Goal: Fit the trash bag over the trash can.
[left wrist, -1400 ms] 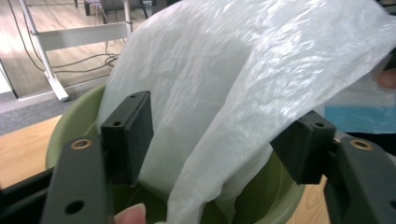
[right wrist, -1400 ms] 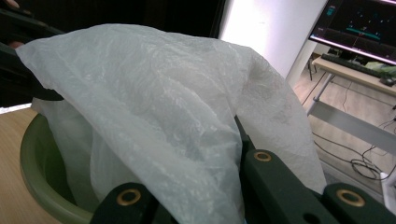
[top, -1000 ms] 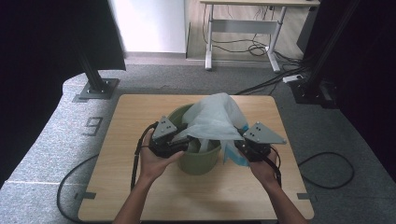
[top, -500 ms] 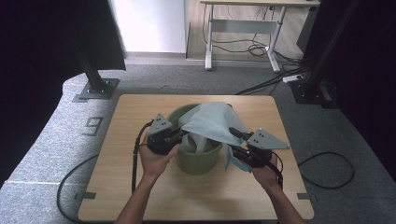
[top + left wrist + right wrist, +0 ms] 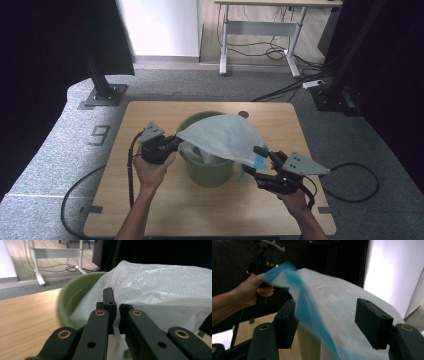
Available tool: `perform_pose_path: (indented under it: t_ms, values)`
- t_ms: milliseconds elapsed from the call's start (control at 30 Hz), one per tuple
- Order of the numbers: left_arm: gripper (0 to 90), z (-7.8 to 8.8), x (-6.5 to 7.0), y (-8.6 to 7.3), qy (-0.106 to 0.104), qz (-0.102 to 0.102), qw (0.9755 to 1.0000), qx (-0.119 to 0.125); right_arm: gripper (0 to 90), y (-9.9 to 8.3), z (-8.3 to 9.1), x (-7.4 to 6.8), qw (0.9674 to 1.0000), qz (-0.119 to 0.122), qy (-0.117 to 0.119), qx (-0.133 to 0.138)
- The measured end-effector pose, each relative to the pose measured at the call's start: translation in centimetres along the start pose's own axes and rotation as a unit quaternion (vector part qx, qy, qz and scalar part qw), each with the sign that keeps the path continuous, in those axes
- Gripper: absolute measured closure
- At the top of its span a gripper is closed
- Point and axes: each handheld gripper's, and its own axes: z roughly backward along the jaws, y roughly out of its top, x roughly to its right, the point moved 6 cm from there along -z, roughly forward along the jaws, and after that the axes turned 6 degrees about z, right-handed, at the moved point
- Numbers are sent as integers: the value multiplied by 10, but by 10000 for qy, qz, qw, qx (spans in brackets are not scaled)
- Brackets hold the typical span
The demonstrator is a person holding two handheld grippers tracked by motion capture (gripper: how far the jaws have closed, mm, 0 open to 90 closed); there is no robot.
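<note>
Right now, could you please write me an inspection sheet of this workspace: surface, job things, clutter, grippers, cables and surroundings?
Surface: wooden table, bare around the work.
Job things: green bucket at the middle; a white plastic bag with a blue edge is draped over its rim and partly inside.
Clutter: nothing seen.
Grippers: left gripper shut on the bag at the bucket's left side; right gripper has jaws that have just been opening, bag film hangs between them, pads not pressing.
Cables: a black cable trails from each gripper over the table edge to the floor.
Surroundings: grey carpet, white desk frame behind, black stands, dark curtains.
</note>
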Motion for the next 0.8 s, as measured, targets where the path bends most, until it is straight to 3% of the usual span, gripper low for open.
perform_pose_path:
  t_ms: [133, 300, 500, 700, 800]
  values:
    - [890, 9, -19, -5, 113, 236, 9996, 75, 348, -6, 17, 16, 9998, -133, -157, -19]
    - [889, 14, -32, -6, 158, 407, 9990, 110, 341, -31, 23, 49, 9969, -308, -609, -385]
    - [887, 16, -41, -5, 177, 506, 9985, 88, 294, -53, 10, 72, 9945, -519, -808, -421]
    - [885, 19, -45, -4, 165, 558, 9982, 125, 253, -56, -9, 91, 9924, -652, -919, -500]
    - [885, 19, -45, -4, 153, 555, 9982, 136, 239, -55, -18, 100, 9916, -805, -858, -540]
